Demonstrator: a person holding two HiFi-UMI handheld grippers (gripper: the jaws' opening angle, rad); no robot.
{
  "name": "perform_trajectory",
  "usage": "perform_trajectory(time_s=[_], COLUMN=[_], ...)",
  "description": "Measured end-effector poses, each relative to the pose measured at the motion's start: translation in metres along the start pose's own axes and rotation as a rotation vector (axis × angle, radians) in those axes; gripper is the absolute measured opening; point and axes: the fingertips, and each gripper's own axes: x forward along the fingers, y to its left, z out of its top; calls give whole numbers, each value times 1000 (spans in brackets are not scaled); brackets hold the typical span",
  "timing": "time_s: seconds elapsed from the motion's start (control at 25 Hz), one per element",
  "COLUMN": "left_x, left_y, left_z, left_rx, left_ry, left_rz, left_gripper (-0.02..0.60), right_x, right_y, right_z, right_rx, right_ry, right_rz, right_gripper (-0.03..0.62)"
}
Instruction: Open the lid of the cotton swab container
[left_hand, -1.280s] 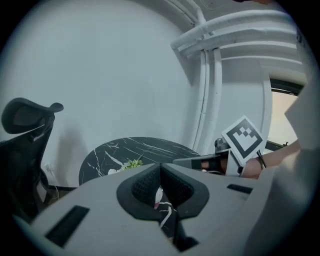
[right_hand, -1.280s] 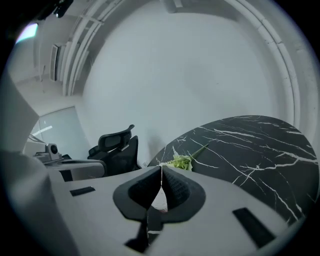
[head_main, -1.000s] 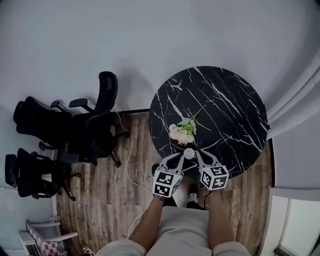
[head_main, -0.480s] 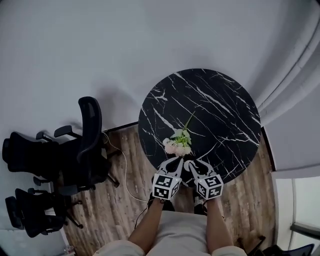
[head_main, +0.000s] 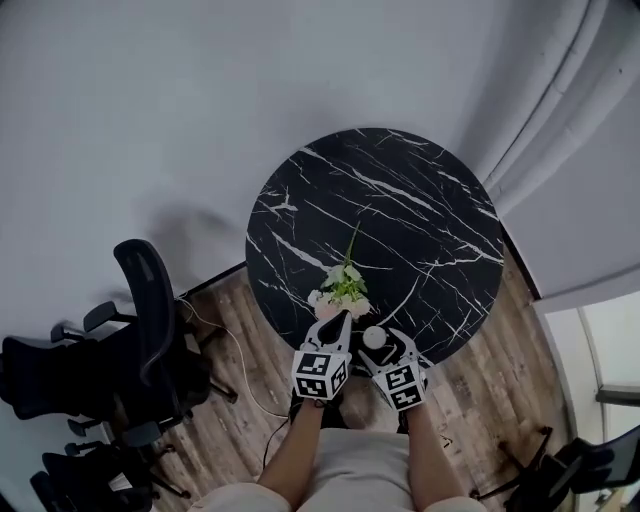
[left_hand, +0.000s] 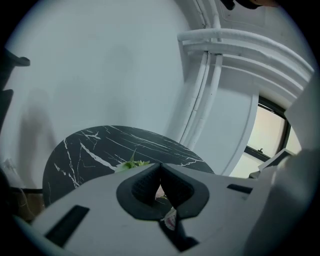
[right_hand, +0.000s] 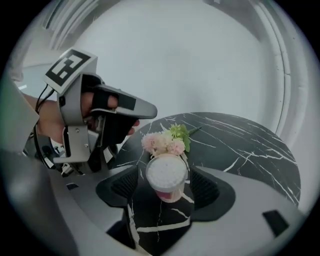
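Right hand-held gripper (right_hand: 167, 186): jaws have just been opening and now stand wide apart. The cotton swab container (right_hand: 166, 173) stands upright between them, with a gap to the pad on each side, so no grip. Its white round top faces up; can't tell whether that is a clear lid or bare swabs.

Left hand-held gripper (left_hand: 161, 172): jaws together, nothing clamped. It sits just left of the right one, tips next to the artificial flower sprig (head_main: 342, 288).

Container is on the round black marble table (head_main: 420, 220), at the near edge and just on the person's side of the sprig, which lies flat with its stem pointing toward the table's centre.

Off the table: office chairs (head_main: 140, 340) on the wood floor (head_main: 240, 400) to the left.
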Motion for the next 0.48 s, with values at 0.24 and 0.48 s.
perform_trajectory(time_s=[0.24, 0.48], left_x=[0, -21], left_y=[4, 9], left_z=[3, 10], left_rx=[39, 63], left_ry=[10, 6], left_rz=[-36, 12], left_gripper=[20, 20], right_x=[17, 15], right_y=[-9, -12], right_z=[-16, -16], right_rx=[32, 50], right_ry=[34, 12], right_rz=[-89, -98], right_gripper=[307, 301])
